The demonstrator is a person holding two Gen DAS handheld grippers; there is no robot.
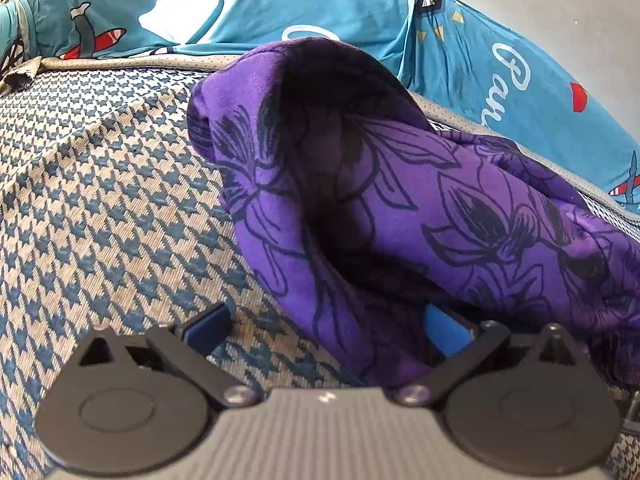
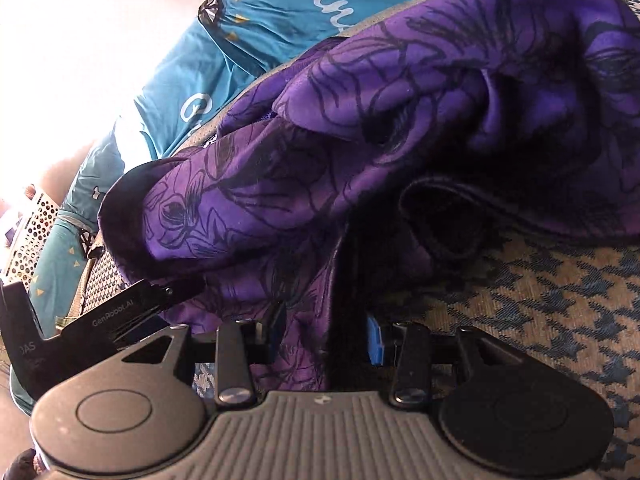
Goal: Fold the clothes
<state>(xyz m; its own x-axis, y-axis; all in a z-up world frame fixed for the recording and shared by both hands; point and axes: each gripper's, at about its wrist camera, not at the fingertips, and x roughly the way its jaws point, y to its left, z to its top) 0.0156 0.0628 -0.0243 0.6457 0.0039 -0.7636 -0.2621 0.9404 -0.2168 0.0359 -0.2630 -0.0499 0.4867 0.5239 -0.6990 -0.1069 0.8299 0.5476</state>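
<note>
A purple garment (image 1: 400, 184) with a dark flower print lies bunched on the houndstooth surface (image 1: 100, 200). My left gripper (image 1: 326, 328) is open at the garment's near edge. Its left pad (image 1: 208, 324) sits on bare surface, and a fold drapes against its right pad (image 1: 444, 332). In the right wrist view the same garment (image 2: 360, 140) rises in loose folds. My right gripper (image 2: 325, 340) is shut on a hanging bunch of that cloth, with the blue pads (image 2: 374, 344) pressed to it. The left gripper's black body (image 2: 120, 312) shows at the left.
A teal printed sheet or pillow (image 1: 320, 8) lies along the far edge of the houndstooth surface, also visible as a teal cloth (image 2: 240, 40). A perforated white basket (image 2: 28, 224) stands at the far left. A pale wall (image 1: 560, 0) is behind.
</note>
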